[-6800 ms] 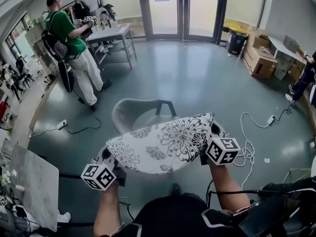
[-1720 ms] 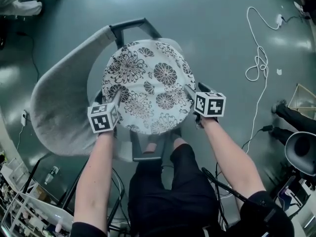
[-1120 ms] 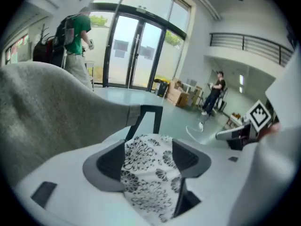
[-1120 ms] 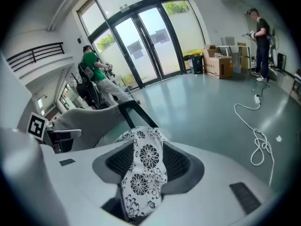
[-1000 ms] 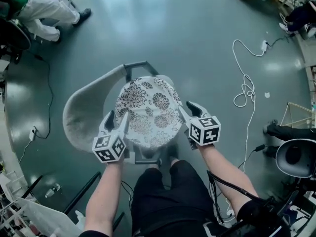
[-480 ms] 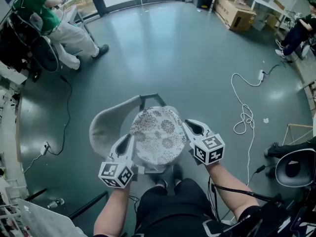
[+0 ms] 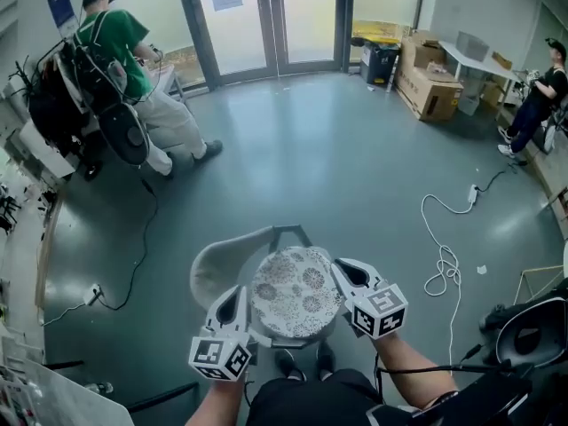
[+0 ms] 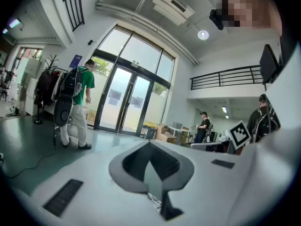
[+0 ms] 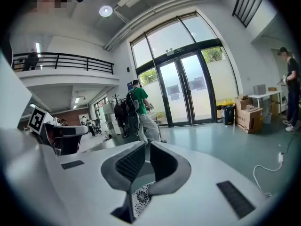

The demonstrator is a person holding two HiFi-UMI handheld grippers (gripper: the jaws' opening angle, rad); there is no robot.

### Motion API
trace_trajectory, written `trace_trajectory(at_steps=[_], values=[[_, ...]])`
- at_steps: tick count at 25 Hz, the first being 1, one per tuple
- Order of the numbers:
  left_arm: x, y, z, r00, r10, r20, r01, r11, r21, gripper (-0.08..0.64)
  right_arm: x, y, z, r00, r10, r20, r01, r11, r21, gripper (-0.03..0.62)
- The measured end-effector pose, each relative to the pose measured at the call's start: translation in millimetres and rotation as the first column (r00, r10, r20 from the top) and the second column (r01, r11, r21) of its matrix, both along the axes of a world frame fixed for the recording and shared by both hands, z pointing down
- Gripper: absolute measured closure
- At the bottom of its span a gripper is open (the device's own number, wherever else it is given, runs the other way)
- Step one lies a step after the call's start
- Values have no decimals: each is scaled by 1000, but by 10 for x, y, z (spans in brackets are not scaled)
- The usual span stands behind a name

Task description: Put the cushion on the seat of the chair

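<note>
The round white cushion [image 7: 295, 302] with black flower print lies flat on the seat of the grey chair [image 7: 217, 269], whose curved back stands to the left. My left gripper [image 7: 232, 298] hovers by the cushion's left edge, jaws together and empty; in its own view the tips [image 8: 149, 145] meet, with a scrap of the cushion [image 8: 154, 200] below. My right gripper [image 7: 341, 267] hangs by the right edge. Its jaws [image 9: 146, 146] have just been closing to a thin slit with nothing between them; the cushion [image 9: 139, 197] shows underneath.
A person in green [image 7: 124, 69] with a backpack stands at the far left near glass doors [image 7: 266, 20]. Cardboard boxes [image 7: 430, 87] and another person [image 7: 541, 96] are at the far right. A white cable [image 7: 444, 264] loops on the floor right of the chair.
Both grippers have let go of the cushion's sides, risen away from it and closed. The cushion stays on the seat. The head view has lifted and shows more of the room.
</note>
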State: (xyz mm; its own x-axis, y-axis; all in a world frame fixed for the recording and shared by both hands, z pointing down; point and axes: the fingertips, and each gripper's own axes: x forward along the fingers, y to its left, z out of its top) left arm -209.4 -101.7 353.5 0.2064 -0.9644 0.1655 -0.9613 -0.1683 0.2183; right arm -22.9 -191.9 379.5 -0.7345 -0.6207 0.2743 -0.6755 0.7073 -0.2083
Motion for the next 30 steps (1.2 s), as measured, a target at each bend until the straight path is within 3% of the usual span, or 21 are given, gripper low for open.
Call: trace_trajectory(at_steps=[11,19,30], values=[[-50,377,-472,995,26,93,-36,994,105,552,-122,359,-672,998,-16,67,8,993,119,565],[-163,474,-575,999,-16,46,10,991,131,552,-205,441,-898,999,-5,53,-4,984,180,581],[-180,453,-696,997,-36,63,26,987,156,552,-141,317,-934,997,15,77,-30,980,195,581]])
